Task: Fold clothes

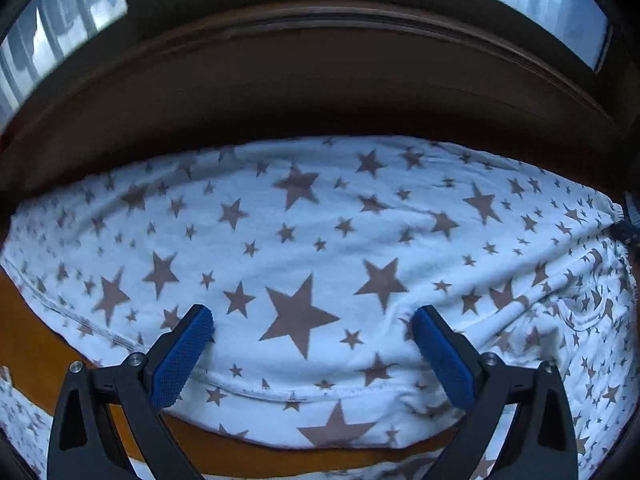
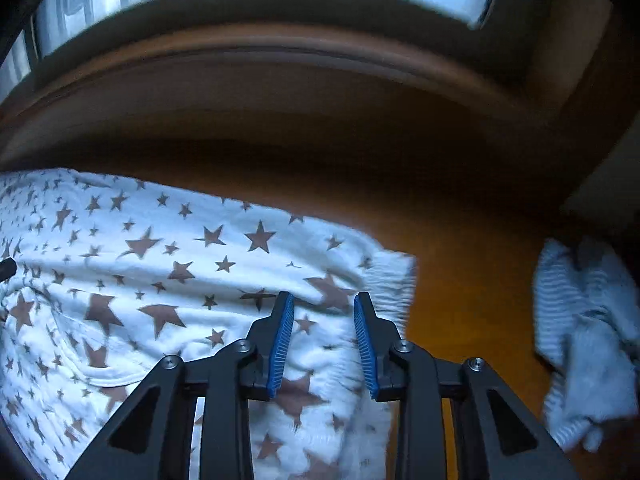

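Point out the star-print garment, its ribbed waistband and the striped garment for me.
star-print garment (image 1: 304, 248): left wrist view, flat middle of the fabric.
ribbed waistband (image 2: 394, 280): right wrist view, gathered edge.
striped garment (image 2: 584, 336): right wrist view, middle of the crumpled heap.

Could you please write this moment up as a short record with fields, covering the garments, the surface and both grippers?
garment: white star-print cloth, spread flat, partly folded
surface: orange-brown table
left gripper: open, over the cloth's near hem
right gripper: open, at the cloth's ribbed end
other item: striped garment, bunched, apart from the cloth
background: window
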`<state>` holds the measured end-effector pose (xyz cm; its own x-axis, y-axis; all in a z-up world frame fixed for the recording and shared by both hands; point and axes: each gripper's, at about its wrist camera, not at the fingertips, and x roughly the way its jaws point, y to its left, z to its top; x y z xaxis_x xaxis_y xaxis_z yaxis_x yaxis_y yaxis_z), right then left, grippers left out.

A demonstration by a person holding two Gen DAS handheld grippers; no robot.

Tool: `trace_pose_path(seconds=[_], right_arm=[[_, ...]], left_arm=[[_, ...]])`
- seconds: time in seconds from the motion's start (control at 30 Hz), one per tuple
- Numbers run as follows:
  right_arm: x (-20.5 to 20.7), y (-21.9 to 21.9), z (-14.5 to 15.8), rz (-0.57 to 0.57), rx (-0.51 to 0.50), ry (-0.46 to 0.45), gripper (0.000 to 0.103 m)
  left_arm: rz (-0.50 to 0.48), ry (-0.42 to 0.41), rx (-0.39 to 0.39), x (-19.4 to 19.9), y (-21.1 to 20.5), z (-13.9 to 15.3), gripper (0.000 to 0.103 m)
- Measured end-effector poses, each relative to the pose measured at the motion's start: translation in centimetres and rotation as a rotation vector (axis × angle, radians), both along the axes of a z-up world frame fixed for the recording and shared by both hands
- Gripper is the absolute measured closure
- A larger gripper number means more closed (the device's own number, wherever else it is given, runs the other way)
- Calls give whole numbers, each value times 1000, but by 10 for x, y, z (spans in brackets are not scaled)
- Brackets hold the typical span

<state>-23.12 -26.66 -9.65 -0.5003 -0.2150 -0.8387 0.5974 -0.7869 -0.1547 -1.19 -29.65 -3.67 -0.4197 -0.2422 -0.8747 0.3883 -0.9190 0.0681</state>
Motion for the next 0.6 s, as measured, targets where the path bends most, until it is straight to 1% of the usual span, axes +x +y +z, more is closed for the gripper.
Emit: trace_pose_path(seconds=[0.07, 0.13, 0.2, 0.3, 0.33, 0.4, 0.47, 0.53, 0.6], right_arm=[[29, 2, 18, 47, -38, 15, 73], [62, 7, 25, 104, -89, -34, 71], [95, 13, 20, 139, -133, -108, 71], [127, 23, 5, 156, -140, -177, 71], [135, 26, 0, 161, -133, -183, 71], [141, 34, -6, 171, -86, -139, 72], [146, 42, -10, 178, -45, -98, 70], [139, 52, -8, 159, -34, -86, 65], [129, 64, -7, 132, -18, -72, 64]], left_arm=[[7, 10, -37, 6, 0, 7, 1], [40, 9, -54, 12, -10, 9, 1], [79, 4, -60, 18, -21, 10, 1], [134, -7, -53, 21, -34, 7, 1], [149, -10, -51, 21, -38, 5, 1], [179, -17, -48, 22, -44, 2, 1], [190, -16, -62, 27, -38, -5, 0], [201, -11, -64, 30, -36, -6, 1], [208, -8, -55, 33, -33, -6, 0]])
